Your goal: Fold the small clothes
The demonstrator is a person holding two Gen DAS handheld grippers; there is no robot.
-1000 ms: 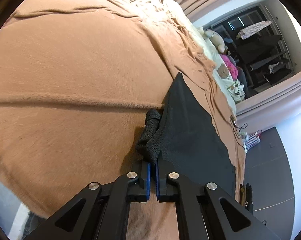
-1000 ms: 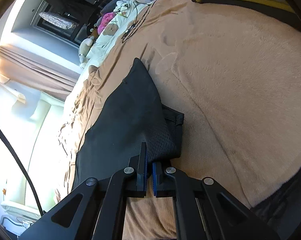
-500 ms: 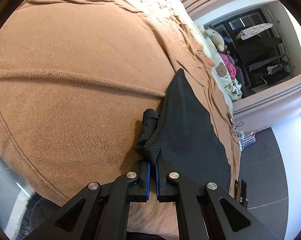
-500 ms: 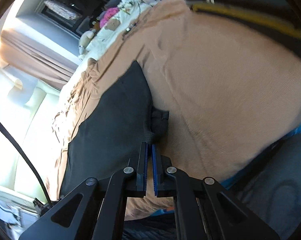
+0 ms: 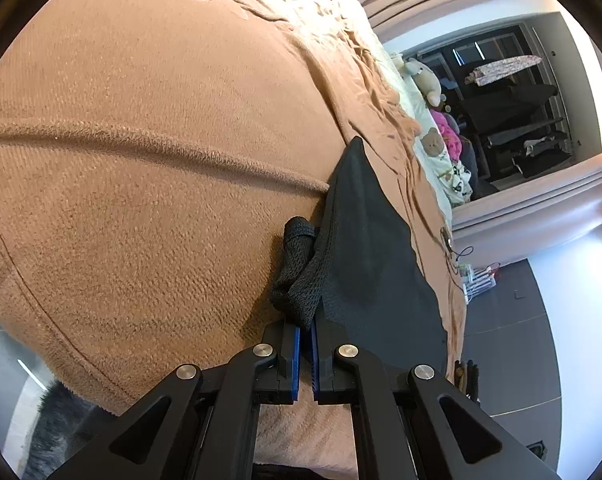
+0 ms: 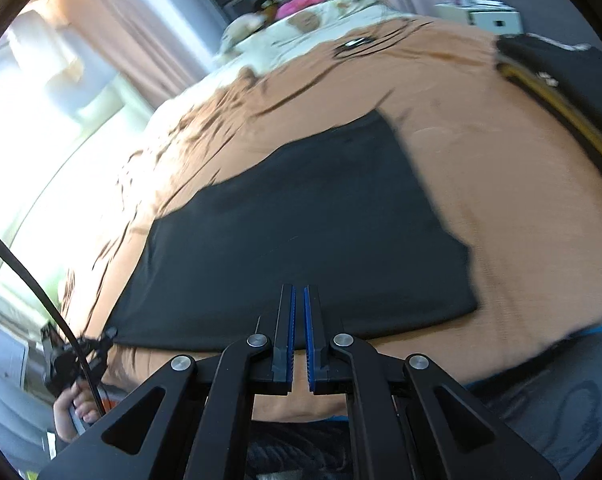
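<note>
A black garment (image 6: 301, 224) lies on the brown-blanketed bed (image 5: 141, 160).

left gripper (image 5: 306, 322): jaws pressed nearly together, blue pads (image 5: 295, 354) facing each other across a thin slit, a bunched corner of the black garment (image 5: 365, 256) pinched at the tips
left gripper pose: fingers pointing forward and low over the bed, both black linkage arms spread symmetrically behind
right gripper (image 6: 299, 294): jaws close, a narrow gap between the blue pads (image 6: 289, 336) (nothing seen between them)
right gripper pose: tips over the near edge of the garment; touching or just above cannot be told
left hand (image 6: 77, 408): seen in the right wrist view at lower left, fingers wrapped around its gripper's handle
</note>
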